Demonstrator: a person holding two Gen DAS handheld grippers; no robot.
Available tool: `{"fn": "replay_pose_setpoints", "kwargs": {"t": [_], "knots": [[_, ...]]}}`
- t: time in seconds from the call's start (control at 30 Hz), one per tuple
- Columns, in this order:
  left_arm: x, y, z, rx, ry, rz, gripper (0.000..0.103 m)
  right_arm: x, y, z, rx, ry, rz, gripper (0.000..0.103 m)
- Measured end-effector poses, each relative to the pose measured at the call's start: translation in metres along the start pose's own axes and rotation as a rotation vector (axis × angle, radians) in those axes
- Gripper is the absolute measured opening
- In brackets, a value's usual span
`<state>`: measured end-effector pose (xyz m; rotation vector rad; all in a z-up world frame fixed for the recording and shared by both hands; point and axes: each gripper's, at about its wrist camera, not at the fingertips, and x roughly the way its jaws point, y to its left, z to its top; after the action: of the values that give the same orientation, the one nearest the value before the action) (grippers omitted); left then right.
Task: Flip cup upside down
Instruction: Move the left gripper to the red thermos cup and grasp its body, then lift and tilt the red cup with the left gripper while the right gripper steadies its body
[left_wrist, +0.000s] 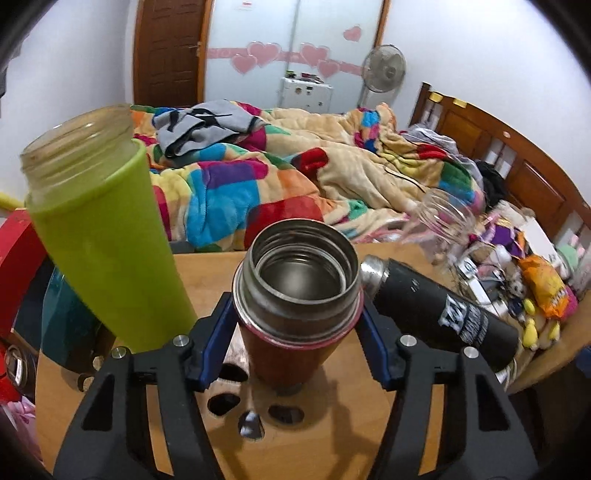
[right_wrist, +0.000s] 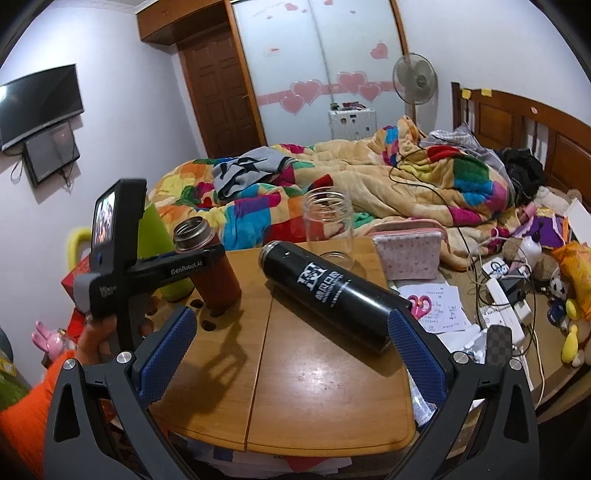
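The open-mouthed, red-brown stainless-steel flask cup is being gripped just below its collar by the left gripper, whose blue pads are closed against both sides, while the cup is standing upright, slightly tilted, on the bamboo table top beside the tall lime-green plastic tumbler. The right gripper is being held wide and empty over the table, near the lying black metal bottle. The grasp step is judged to be in hand; next, a lift clear of the tumbler and a half-turn of the wrist are being called for.
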<state>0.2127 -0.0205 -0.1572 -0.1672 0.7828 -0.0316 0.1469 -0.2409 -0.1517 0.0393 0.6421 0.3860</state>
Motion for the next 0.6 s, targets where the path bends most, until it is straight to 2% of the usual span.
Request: {"fn": "replay_pose_setpoints", "kwargs": {"t": [0.07, 0.23, 0.43, 0.6], "knots": [[-0.01, 0.002, -0.005, 0.014, 0.02, -0.039, 0.061, 0.004, 0.007, -0.003, -0.024, -0.001, 0.011, 0.103], [-0.039, 0.016, -0.027, 0.019, 0.112, -0.198, 0.061, 0.018, 0.029, -0.021, -0.099, 0.032, 0.024, 0.103], [-0.069, 0.023, -0.05, 0.045, 0.174, -0.26, 0.061, 0.04, 0.06, -0.054, -0.202, 0.103, 0.09, 0.102], [-0.08, 0.033, -0.06, 0.006, 0.228, -0.364, 0.061, 0.057, 0.084, -0.062, -0.283, 0.116, 0.175, 0.1]]}}
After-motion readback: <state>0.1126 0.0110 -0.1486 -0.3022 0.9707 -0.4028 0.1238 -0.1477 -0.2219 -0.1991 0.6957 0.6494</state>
